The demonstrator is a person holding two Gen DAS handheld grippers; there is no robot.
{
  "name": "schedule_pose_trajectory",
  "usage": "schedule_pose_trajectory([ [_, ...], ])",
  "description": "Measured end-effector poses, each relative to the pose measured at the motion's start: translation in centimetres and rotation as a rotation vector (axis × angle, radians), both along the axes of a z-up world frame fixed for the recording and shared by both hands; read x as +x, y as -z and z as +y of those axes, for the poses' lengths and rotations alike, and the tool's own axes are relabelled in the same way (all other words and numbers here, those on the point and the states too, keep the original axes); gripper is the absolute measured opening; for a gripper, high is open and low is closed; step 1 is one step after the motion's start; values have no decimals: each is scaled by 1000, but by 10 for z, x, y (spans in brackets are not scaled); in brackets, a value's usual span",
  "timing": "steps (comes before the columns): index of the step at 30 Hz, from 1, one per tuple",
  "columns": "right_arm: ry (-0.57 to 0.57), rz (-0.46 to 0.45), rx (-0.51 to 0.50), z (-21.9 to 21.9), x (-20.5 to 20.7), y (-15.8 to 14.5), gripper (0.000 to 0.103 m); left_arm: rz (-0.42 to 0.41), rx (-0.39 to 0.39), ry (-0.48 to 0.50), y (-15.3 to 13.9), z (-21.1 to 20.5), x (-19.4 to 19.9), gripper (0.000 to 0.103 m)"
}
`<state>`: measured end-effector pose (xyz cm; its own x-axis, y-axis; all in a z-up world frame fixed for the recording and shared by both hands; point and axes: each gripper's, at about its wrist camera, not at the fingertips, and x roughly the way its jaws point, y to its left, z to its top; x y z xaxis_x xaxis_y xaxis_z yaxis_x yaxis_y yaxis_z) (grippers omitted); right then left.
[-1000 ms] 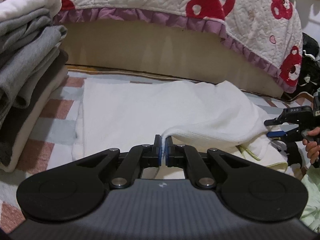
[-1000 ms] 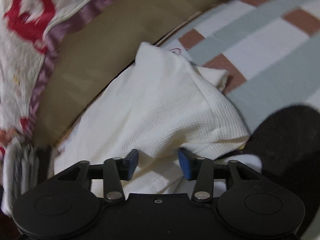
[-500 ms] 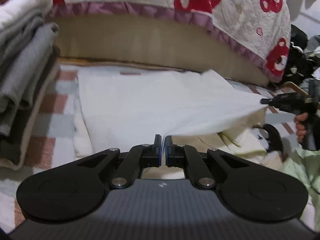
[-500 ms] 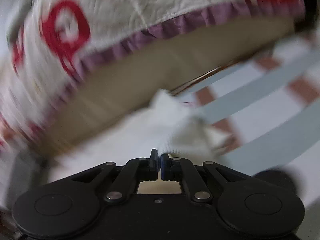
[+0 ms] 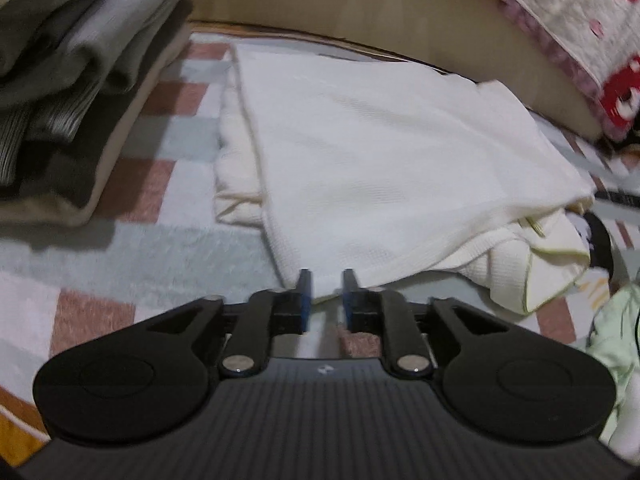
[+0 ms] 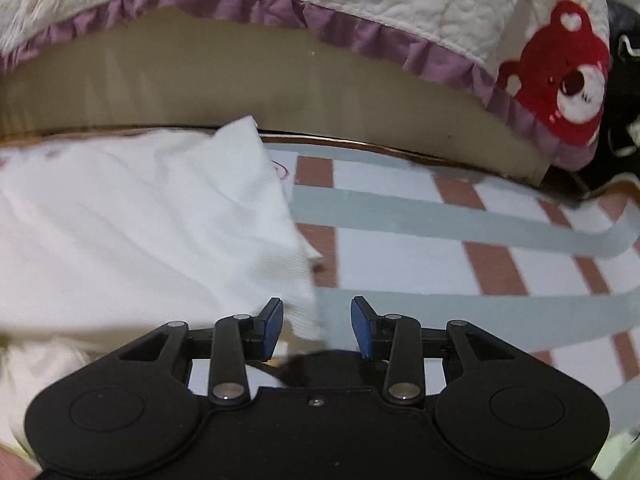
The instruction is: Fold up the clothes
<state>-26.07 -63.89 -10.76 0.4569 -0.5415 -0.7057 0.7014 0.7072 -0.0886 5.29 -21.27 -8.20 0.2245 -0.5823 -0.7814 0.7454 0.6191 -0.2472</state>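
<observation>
A white waffle-knit garment [image 5: 380,152] lies folded on the checked blanket [image 5: 132,248], its top layer spread flat. My left gripper [image 5: 327,280] hovers at the garment's near edge with its jaws opening; the cloth's hem lies just beyond the gap and the pads do not press on it. In the right wrist view the same garment [image 6: 140,240] fills the left side. My right gripper [image 6: 317,312] is at its right corner with jaws opening; a loose corner of cloth sits between the fingers, free of the pads.
A stack of folded grey and beige clothes [image 5: 68,92] stands at the left. A bed side [image 6: 280,80] under a quilt with red bears [image 6: 560,76] runs along the back. Pale green cloth [image 5: 616,340] lies at the right edge.
Both grippers held the white cloth stretched between them half a second ago. Both have now let go, and the layer lies flat on the garment. The left view has tipped downward.
</observation>
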Motion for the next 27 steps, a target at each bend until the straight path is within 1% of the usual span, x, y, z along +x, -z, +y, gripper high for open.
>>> schedule_pose_trajectory([
  [2, -51, 18, 11, 3, 2, 6, 43, 40, -13, -47, 5, 3, 8, 32],
  [4, -102, 39, 20, 6, 4, 13, 44, 62, -27, -98, 7, 9, 16, 32],
  [6, -112, 90, 11, 8, 12, 24, 44, 52, -50, -134, 3, 17, 21, 33],
  [7, -108, 94, 13, 8, 14, 28, 44, 56, -70, -143, 1, 19, 22, 34],
  [8, -98, 85, 22, 6, 15, 30, 44, 76, -94, -148, 1, 21, 24, 38],
  [9, -86, 60, 39, 3, 14, 31, 47, 113, -122, -141, 4, 21, 25, 42],
  [11, -60, 6, 74, -3, 11, 32, 47, 182, -160, -116, 11, 14, 25, 43],
  [12, -47, -20, 92, -7, 10, 33, 48, 194, -162, -111, 15, 9, 24, 45],
  [14, -27, -69, 125, -12, 8, 35, 48, 182, -144, -108, 22, -2, 21, 51],
  [15, -20, -91, 139, -14, 7, 37, 50, 175, -136, -106, 25, -7, 20, 51],
  [16, -17, -106, 142, -15, 6, 38, 51, 176, -142, -112, 29, -11, 20, 49],
  [17, -15, -120, 143, -15, 6, 38, 51, 177, -163, -122, 31, -13, 21, 37],
  [18, -17, -128, 143, -15, 6, 39, 51, 191, -188, -115, 32, -14, 22, 2],
  [20, -29, -146, 135, -14, 5, 37, 51, 198, -248, -112, 23, -10, 26, 1],
  [21, -42, -157, 120, -12, 4, 35, 41, 174, -289, -127, 10, -1, 27, 1],
  [22, -56, -170, 101, -10, 2, 30, 10, 148, -331, -144, -3, 9, 27, 1],
  [23, -69, -183, 82, -8, 0, 24, 1, 143, -368, -165, -11, 20, 30, 1],
  [25, -96, -209, 43, -4, -5, 13, 1, 176, -446, -236, -20, 45, 37, 1],
  [26, -113, -215, 40, -3, -8, 10, 1, 201, -460, -273, -16, 53, 41, 1],
  [27, -131, -221, 38, -2, -10, 7, 1, 227, -435, -293, -8, 54, 43, 1],
])
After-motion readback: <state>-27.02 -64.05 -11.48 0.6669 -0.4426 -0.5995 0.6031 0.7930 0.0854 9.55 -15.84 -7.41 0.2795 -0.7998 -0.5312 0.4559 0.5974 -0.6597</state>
